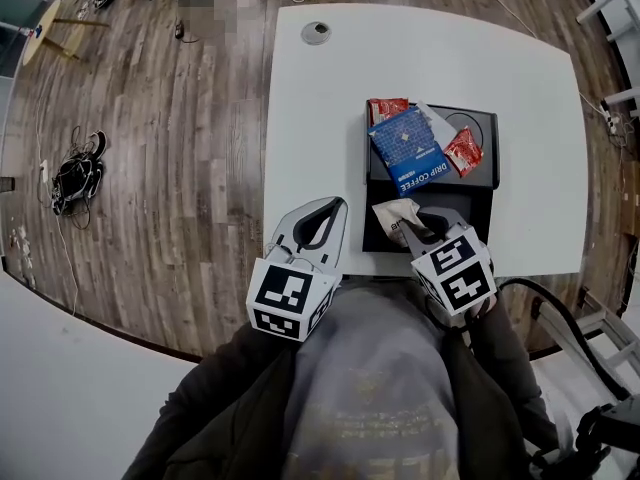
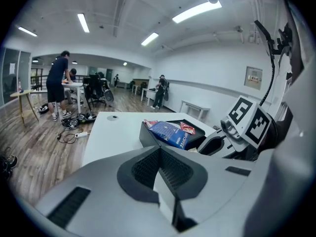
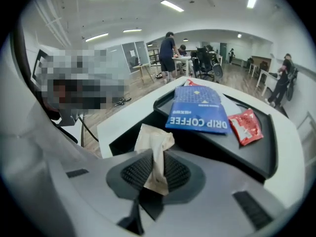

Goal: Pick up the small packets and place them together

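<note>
The right gripper [image 3: 155, 169] has its fingers clamped on a crumpled beige packet [image 3: 154, 142], whose upper half sticks out past the fingertips. Just beyond those fingertips lies a black tray [image 3: 266, 154]. In it, a blue drip coffee packet [image 3: 197, 110] lies straight ahead of the fingers. A red packet [image 3: 245, 126] touches its right edge, and a second red packet [image 1: 387, 109] peeks out at its far end. The left gripper [image 2: 160, 154] has its fingers closed together with nothing between them, over the white table [image 1: 310, 118]. The tray sits ahead and to the right of its fingertips.
</note>
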Motion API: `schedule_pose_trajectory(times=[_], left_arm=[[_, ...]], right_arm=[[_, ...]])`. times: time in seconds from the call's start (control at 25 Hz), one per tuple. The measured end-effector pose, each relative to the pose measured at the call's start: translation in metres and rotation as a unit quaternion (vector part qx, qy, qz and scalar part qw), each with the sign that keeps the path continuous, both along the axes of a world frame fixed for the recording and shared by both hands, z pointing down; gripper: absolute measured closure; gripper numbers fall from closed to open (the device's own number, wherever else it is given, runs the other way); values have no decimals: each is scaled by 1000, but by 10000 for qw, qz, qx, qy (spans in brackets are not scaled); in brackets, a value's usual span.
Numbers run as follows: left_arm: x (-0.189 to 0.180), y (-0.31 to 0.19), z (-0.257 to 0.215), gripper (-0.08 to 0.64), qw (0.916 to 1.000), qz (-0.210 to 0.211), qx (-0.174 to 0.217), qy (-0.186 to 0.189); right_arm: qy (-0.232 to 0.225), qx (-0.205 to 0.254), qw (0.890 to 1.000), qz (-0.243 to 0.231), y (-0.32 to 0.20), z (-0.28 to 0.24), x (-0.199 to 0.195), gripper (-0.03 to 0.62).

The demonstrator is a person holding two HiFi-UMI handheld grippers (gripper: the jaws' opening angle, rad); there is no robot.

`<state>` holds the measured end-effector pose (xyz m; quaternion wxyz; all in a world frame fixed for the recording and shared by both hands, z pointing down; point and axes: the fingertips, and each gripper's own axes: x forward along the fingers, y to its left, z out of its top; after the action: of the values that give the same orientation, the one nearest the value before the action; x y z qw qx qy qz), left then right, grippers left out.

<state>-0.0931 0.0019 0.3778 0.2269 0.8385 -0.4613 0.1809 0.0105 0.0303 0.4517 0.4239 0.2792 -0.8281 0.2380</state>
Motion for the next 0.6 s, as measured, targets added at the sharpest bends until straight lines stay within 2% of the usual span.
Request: schedule_pose_trajectory(times=[0.28, 0.44, 0.6], left_arm=[[21, 4, -4, 557, 9998, 209, 54, 29], [32, -1, -9, 557, 9994, 323, 152, 20], [31, -10, -16, 557, 9993, 269, 244, -3]], right_arm=[[-306, 356, 9989, 76, 9, -39, 9, 525], [-407, 635, 9962, 435, -6, -62, 29, 525], [-496, 989, 9901, 860, -36, -85, 51, 524]])
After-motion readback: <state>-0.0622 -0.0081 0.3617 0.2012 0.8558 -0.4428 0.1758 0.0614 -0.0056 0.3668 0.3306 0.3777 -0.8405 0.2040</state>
